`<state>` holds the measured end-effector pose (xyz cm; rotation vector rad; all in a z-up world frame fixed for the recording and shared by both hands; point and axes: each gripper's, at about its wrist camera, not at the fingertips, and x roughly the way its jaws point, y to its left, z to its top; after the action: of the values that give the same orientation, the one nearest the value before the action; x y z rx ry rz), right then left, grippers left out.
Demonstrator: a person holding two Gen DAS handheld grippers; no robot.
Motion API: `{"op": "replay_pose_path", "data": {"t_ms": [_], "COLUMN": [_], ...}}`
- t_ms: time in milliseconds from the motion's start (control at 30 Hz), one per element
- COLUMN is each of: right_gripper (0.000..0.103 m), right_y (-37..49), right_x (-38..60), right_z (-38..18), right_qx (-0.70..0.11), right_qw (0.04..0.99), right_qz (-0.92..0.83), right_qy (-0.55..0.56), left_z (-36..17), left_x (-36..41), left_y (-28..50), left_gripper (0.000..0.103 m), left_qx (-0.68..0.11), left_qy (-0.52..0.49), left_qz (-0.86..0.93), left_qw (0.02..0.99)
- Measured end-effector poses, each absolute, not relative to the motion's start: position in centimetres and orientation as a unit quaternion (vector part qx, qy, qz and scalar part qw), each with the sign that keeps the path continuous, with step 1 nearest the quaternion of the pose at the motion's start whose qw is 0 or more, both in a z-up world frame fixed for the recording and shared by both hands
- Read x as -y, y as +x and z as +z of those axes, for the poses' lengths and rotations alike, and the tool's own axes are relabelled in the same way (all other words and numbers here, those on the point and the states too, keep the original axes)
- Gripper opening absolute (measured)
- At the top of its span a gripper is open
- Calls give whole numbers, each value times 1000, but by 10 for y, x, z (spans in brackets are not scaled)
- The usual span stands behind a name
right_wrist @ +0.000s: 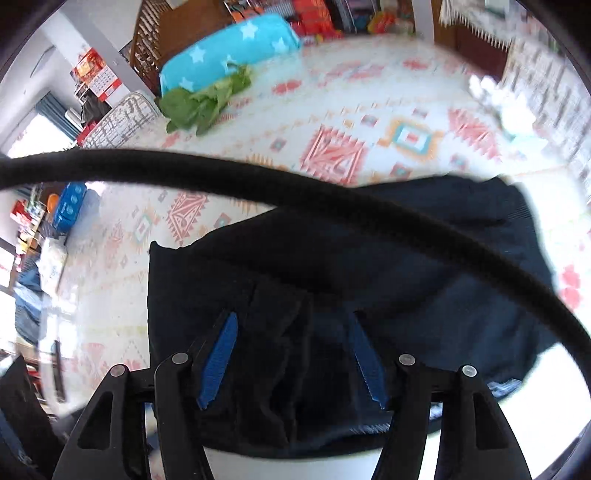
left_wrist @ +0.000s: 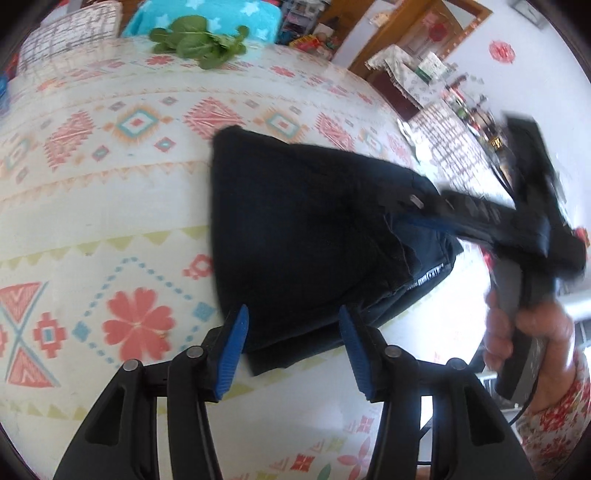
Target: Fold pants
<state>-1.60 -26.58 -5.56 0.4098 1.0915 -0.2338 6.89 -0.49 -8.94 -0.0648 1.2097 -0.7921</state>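
Dark navy pants (left_wrist: 303,236) lie folded into a compact bundle on the patterned tablecloth (left_wrist: 110,192). Their waistband with a printed label faces the right edge of the left wrist view. My left gripper (left_wrist: 293,314) hovers open over the bundle's near corner, and the cloth lies between its blue pads without being pinched. In the right wrist view the pants (right_wrist: 406,266) fill the middle. My right gripper (right_wrist: 293,317) stands open just above them, over a creased fold. A hand (left_wrist: 532,328) holds that gripper, whose fingers (left_wrist: 476,210) reach the waistband, blurred.
Green leafy vegetables (left_wrist: 199,40) (right_wrist: 207,99) lie at the table's far side beside a turquoise star-print cushion (left_wrist: 207,14). A black cable (right_wrist: 258,184) arcs across the right wrist view. The table's rounded edge runs just right of the pants. Cluttered furniture stands beyond it.
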Motion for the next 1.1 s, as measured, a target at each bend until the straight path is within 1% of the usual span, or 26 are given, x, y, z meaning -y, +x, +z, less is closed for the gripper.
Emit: {"op": "replay_pose_path", "data": {"t_ms": [100,200,233,467,633,767,833,933,1100], "right_gripper": [68,69,69,70,70,70,71,72,73], "right_y": [-36,-39,-44,-71,-124,-155,-168,-174,-170], "right_x": [249,236,236,256,304,346,374,407,439], "right_z": [-53,-83,-87,-65,-52,-53,-57,-64,-81], "right_qx": [-528,-561,-561,-513,-469,-445,-435,-428,-432], "right_qw": [829,812,812,833,838,836,833,831,835], "right_qz": [-133,-147,-147,-149,-187,-205,-207,-195,-161], "right_qy": [130,67,67,145,207,246,272,296,301], "left_z": [-88,-84,-83,-61,-44,-28,-19,-11,-20], "left_x": [-7,-14,-13,0,27,69,104,158,254], "left_y": [74,78,79,85,97,100,100,96,93], "left_gripper": [51,52,52,52,52,52,52,57,58], "left_qx": [-554,-553,-551,-530,-526,-515,-513,-502,-497], "left_qy": [-41,-38,-32,7,11,27,44,75,131], "left_qz": [-351,-342,-339,-349,-373,-388,-399,-414,-435], "left_qw": [754,759,762,773,764,764,759,756,740]}}
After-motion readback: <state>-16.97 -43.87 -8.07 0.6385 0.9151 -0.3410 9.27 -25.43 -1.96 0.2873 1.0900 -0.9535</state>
